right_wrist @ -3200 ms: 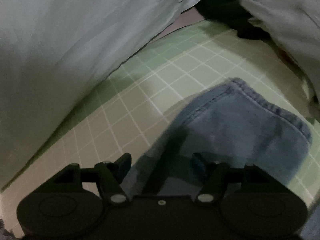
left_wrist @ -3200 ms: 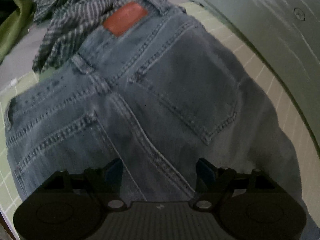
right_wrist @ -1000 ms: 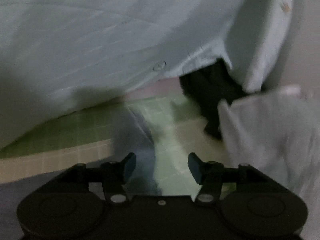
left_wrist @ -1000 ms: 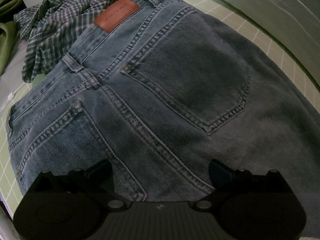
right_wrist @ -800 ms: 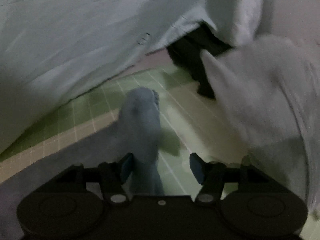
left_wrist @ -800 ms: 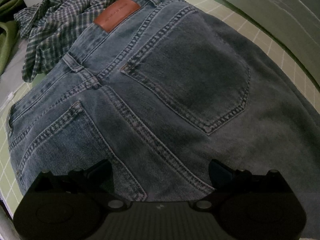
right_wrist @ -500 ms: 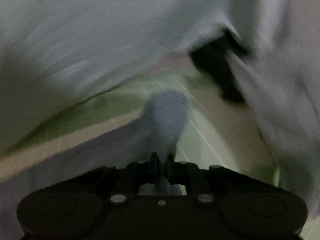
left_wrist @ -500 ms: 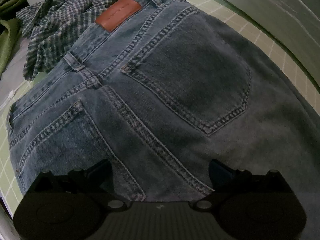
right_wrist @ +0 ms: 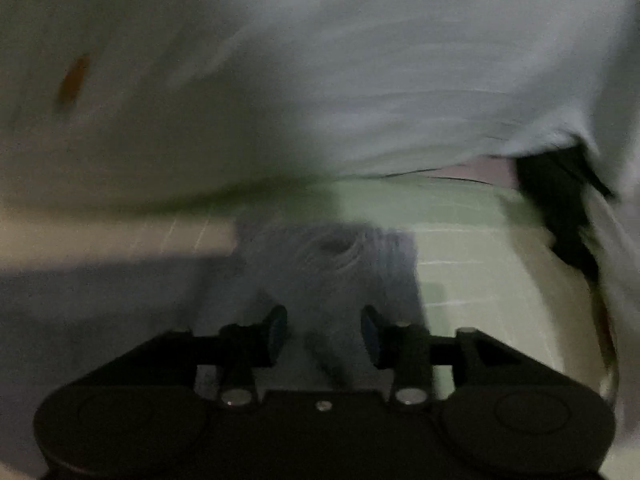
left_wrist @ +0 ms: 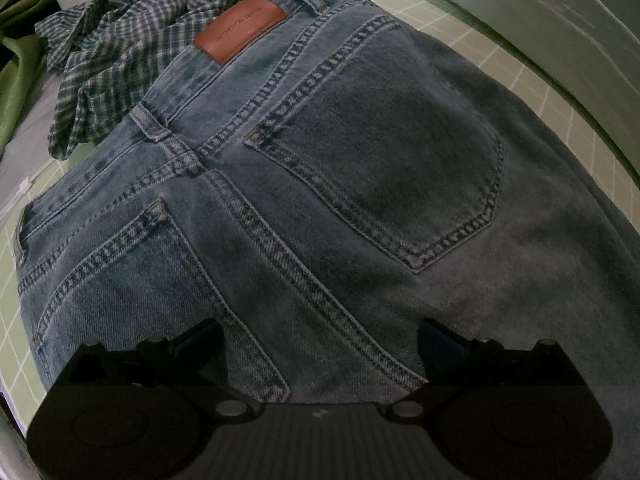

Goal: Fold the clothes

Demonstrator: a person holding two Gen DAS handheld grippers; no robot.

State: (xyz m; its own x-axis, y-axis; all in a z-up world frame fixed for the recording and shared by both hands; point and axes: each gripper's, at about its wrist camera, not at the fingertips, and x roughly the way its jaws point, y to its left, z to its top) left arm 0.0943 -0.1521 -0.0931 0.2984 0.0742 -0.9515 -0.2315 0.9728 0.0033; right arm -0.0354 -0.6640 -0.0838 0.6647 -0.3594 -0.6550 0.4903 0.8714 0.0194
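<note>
On the green gridded mat (left_wrist: 472,46), blue jeans (left_wrist: 304,184) are lying seat-up, filling most of the left wrist view; the brown leather waistband patch (left_wrist: 239,28) is pointing toward the far edge, and both back pockets are showing. Beyond the waistband a crumpled checked shirt (left_wrist: 120,52) is touching the jeans, with an olive-green cloth (left_wrist: 16,80) bunching at the far left. The left gripper (left_wrist: 318,338) is hovering low over the seat of the jeans, its jaws standing wide apart with denim showing between them; whether the fingertips are touching the fabric is impossible to tell.

Across the right wrist view, everything is blurring. The right gripper (right_wrist: 323,330) is sitting with its jaws spread, and a rounded end of a denim leg (right_wrist: 332,256) is lying on the mat (right_wrist: 460,248) just ahead of and between the fingers, not pinched. A pale light-blue garment (right_wrist: 320,72) is hanging above, and a dark shape (right_wrist: 560,216) is showing at the right.
</note>
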